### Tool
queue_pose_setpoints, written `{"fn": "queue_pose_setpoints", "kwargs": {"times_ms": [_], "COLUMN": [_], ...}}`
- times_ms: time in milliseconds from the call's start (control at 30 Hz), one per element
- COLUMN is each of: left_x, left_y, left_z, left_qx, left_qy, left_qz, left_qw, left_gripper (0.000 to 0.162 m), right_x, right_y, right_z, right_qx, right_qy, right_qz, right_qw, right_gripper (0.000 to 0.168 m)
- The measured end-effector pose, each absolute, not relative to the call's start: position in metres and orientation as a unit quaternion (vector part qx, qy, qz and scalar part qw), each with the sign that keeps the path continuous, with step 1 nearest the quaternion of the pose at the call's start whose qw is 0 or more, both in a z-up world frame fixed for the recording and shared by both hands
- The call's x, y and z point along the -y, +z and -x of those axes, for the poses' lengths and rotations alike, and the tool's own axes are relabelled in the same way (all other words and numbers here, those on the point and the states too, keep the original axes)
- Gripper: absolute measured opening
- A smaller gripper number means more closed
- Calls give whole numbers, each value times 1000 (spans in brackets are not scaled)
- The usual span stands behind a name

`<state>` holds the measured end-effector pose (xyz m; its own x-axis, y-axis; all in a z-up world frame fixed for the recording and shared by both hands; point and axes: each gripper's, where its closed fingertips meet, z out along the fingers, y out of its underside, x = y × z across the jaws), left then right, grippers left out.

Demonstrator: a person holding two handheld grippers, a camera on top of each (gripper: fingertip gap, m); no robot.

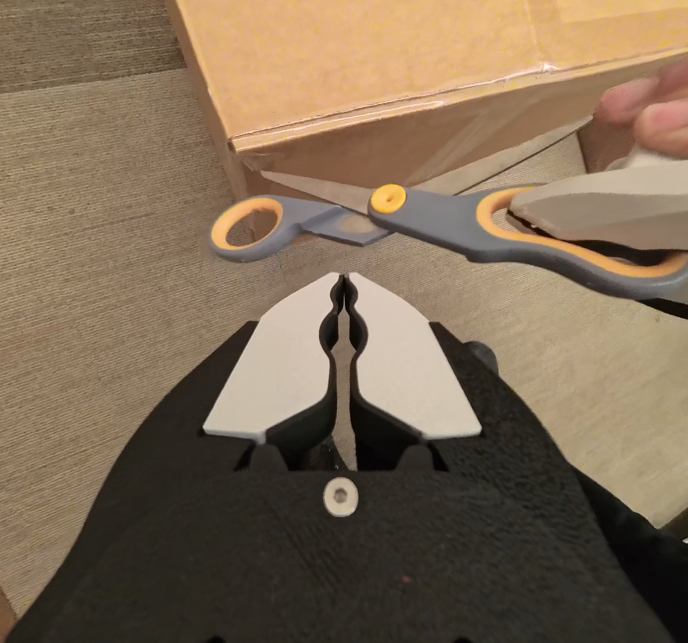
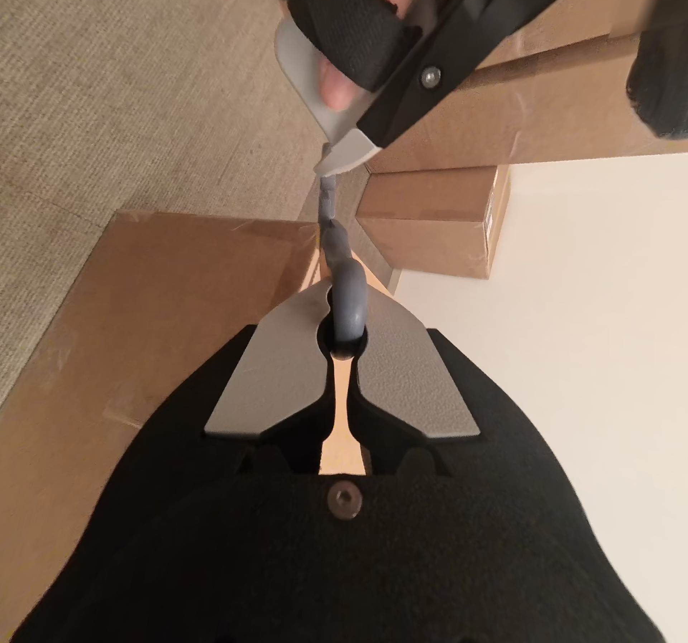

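My right gripper (image 2: pixel 344 312) is clamped on grey-and-orange plastic-handled scissors (image 1: pixel 387 215); my left gripper (image 1: pixel 344 282) hangs just below them w/ fingers together, empty, near brown cardboard box (image 1: pixel 372 48).

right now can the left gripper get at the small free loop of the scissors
Probably yes: the left gripper, shut and empty, sits just below the scissors' small loop with nothing between; it would have to open first.

Scissors (image 1: pixel 387 215) blade tips hidden behind cardboard box (image 1: pixel 335 48); hand (image 1: pixel 655 111) blurred, cropped.

Scissors (image 1: pixel 391 223) and cardboard box (image 1: pixel 353 48) block ahead, open carpet (image 1: pixel 93 253) left
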<state>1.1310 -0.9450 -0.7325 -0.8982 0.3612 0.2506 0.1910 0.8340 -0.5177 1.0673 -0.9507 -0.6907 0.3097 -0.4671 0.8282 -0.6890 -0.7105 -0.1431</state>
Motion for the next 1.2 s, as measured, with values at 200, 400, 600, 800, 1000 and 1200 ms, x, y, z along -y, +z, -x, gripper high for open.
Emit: {"fn": "queue_pose_setpoints", "kwargs": {"times_ms": [200,400,600,800,1000,1200], "left_x": [951,961,970,982,1000,1001], "left_y": [-736,-736,-735,-733,-733,-747], "left_z": [-1138,-1139,-1136,-1134,-1128,-1119], "left_qx": [940,938,937,937,936,940], "left_qy": [259,265,265,267,272,246], "left_qz": [131,130,140,145,148,159], "left_qw": [178,180,177,174,167,175], "left_gripper": [0,0,0,0,0,0], "right_x": [955,967,976,980,979,980], "right_y": [-693,-697,-704,-709,-713,-712], "right_z": [-1076,-1077,-1076,-1077,-1075,-1075], "right_qx": [368,388,416,433,437,439], "right_qy": [471,469,466,459,448,447], "right_qz": [-792,-782,-770,-767,-772,-772], "right_qw": [122,133,125,114,112,110], "right_gripper": [0,0,0,0,0,0]}}
